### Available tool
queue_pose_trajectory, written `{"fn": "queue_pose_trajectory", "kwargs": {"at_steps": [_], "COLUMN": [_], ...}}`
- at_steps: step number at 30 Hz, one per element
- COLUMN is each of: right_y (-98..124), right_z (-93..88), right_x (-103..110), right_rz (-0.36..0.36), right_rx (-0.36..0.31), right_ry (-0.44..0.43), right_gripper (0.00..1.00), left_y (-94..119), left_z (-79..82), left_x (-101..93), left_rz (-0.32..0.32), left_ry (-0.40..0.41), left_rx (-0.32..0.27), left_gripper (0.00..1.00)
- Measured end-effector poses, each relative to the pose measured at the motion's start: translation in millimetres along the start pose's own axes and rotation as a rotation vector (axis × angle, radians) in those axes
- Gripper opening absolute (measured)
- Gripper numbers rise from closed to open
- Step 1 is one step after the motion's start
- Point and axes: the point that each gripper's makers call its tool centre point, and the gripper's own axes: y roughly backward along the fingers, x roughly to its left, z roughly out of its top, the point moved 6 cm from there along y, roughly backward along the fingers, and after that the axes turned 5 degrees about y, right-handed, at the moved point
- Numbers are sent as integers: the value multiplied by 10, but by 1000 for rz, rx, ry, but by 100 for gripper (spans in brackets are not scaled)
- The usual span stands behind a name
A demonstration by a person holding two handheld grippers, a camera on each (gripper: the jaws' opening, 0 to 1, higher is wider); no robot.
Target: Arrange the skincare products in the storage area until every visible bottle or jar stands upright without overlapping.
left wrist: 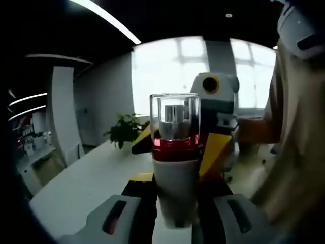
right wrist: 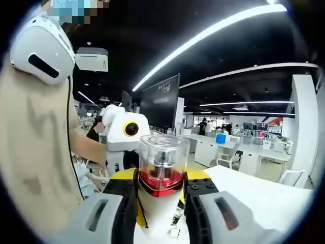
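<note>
A skincare bottle [left wrist: 175, 175] with a white body, a red band and a clear cap over a silver pump stands upright in the air. My left gripper [left wrist: 175, 201] is shut on its white lower body. In the same view my right gripper [left wrist: 177, 147] comes from the far side, its yellow jaws pressed against the red band. In the right gripper view the same bottle [right wrist: 160, 201] sits between the jaws of my right gripper [right wrist: 160, 203], which is shut on it. Behind the bottle, my left gripper [right wrist: 160, 178] faces me with its yellow jaws on either side.
A long white table [left wrist: 86, 188] lies below, with a potted plant [left wrist: 124, 129] at its far end by bright windows. A person in beige clothes [left wrist: 297, 152] stands close on the right. White office desks [right wrist: 223, 147] and a dark screen [right wrist: 160, 101] are behind.
</note>
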Motion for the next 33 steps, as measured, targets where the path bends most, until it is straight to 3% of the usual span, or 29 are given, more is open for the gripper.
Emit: {"fn": "queue_pose_trajectory", "kwargs": {"at_steps": [4, 7, 11, 20, 27, 33], "right_y": [-32, -57, -94, -165, -228, -234], "right_z": [13, -41, -225, -645, -1105, -1520], "right_x": [1, -14, -31, -114, -188, -254], "right_rz": [57, 43, 21, 0, -18, -60], "right_rx": [1, 31, 90, 187, 271, 340], "right_ry": [-18, -13, -4, -37, -85, -143], "right_gripper": [33, 33, 32, 32, 32, 32], "left_y": [-18, -36, -79, -198, -321, -440], "left_z": [1, -44, -179, -575, -981, -1336], "left_x": [20, 76, 120, 293, 490, 639], "left_rz": [-85, -86, -56, -37, -4, 30], "left_ry": [-3, -19, -55, 2, 51, 41], "left_rx": [-12, -8, 51, 99, 162, 223], "left_gripper": [26, 26, 26, 26, 26, 26]}}
